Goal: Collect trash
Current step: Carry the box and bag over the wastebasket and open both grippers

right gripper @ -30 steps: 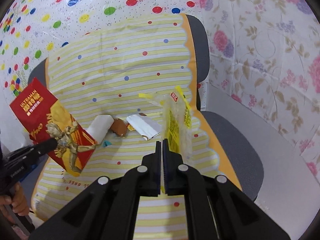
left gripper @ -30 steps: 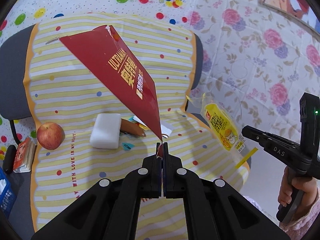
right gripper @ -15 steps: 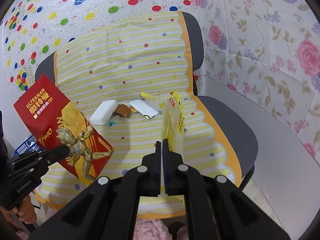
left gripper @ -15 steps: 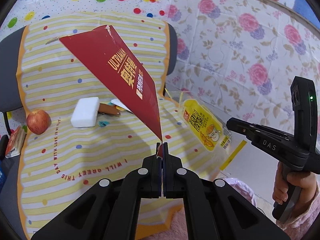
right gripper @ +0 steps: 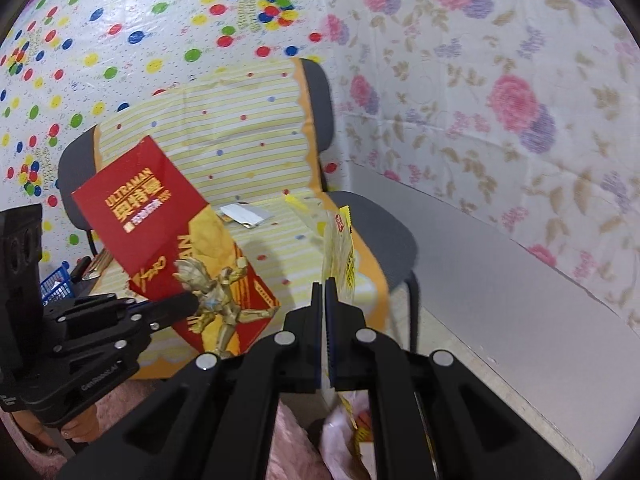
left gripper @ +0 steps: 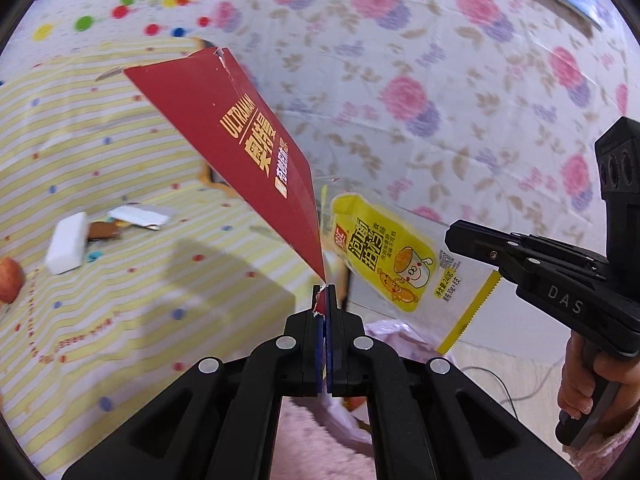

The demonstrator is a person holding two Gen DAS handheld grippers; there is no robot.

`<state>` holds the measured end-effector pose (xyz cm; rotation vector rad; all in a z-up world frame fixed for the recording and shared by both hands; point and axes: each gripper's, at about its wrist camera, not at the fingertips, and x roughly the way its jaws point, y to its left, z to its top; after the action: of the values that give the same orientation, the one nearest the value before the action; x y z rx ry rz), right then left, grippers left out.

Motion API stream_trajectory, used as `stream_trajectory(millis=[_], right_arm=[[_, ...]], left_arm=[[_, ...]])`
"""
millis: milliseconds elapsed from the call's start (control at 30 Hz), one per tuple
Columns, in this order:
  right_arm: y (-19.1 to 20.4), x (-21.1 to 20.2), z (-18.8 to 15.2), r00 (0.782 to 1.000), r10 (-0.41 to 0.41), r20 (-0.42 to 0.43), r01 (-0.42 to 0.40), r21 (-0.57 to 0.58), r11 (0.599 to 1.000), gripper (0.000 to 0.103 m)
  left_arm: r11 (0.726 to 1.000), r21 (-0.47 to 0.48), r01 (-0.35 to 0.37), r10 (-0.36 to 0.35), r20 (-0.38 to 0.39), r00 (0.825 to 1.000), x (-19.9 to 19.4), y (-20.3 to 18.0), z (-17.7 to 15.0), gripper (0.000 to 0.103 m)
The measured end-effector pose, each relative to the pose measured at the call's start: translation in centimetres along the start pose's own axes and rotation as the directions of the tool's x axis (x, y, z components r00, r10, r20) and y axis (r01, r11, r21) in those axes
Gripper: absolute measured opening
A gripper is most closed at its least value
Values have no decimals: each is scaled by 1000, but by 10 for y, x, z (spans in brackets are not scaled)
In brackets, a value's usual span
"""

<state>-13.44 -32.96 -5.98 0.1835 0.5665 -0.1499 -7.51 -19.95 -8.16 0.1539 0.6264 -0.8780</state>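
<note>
**Left wrist view: two pieces of trash pinched, held off the chair**

The left gripper (left gripper: 323, 300) has its black fingers pressed together on the torn corner of a flat red cardboard sheet (left gripper: 256, 152), stiff and glossy, printed with gold lettering; the sheet slants up and away above the chair (right gripper: 360, 220). In the right wrist view the same sheet (right gripper: 168, 240) shows a gold armoured figure on its lower half.

The right gripper (right gripper: 323, 284) has its fingers closed on the edge of a thin, crinkly plastic wrapper (right gripper: 344, 256), clear with a yellow label and a saw-toothed end, seen edge-on just in front of the chair seat. From the left it appears flat-faced (left gripper: 384, 256).

The chair is grey, draped with a yellow-striped, dotted cloth (left gripper: 120, 280). On that cloth lie a white rectangular foam-like block (left gripper: 66, 243), a small brown item (left gripper: 104, 230), a silvery flat wrapper (left gripper: 140, 216) and a round red apple (left gripper: 8, 280) at the cloth's left edge.
</note>
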Motion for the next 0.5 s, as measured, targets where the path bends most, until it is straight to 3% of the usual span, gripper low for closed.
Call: stream_trajectory(millis=[200, 500], right_arm=[[-36, -26, -33, 995, -94, -34, 96, 65, 993, 2], [-75, -31, -61, 988, -127, -82, 139, 156, 978, 2]], left_arm=[[993, 56, 101, -96, -86, 992, 36, -44, -15, 1], [985, 108, 134, -115, -166, 979, 74, -71, -32, 1]])
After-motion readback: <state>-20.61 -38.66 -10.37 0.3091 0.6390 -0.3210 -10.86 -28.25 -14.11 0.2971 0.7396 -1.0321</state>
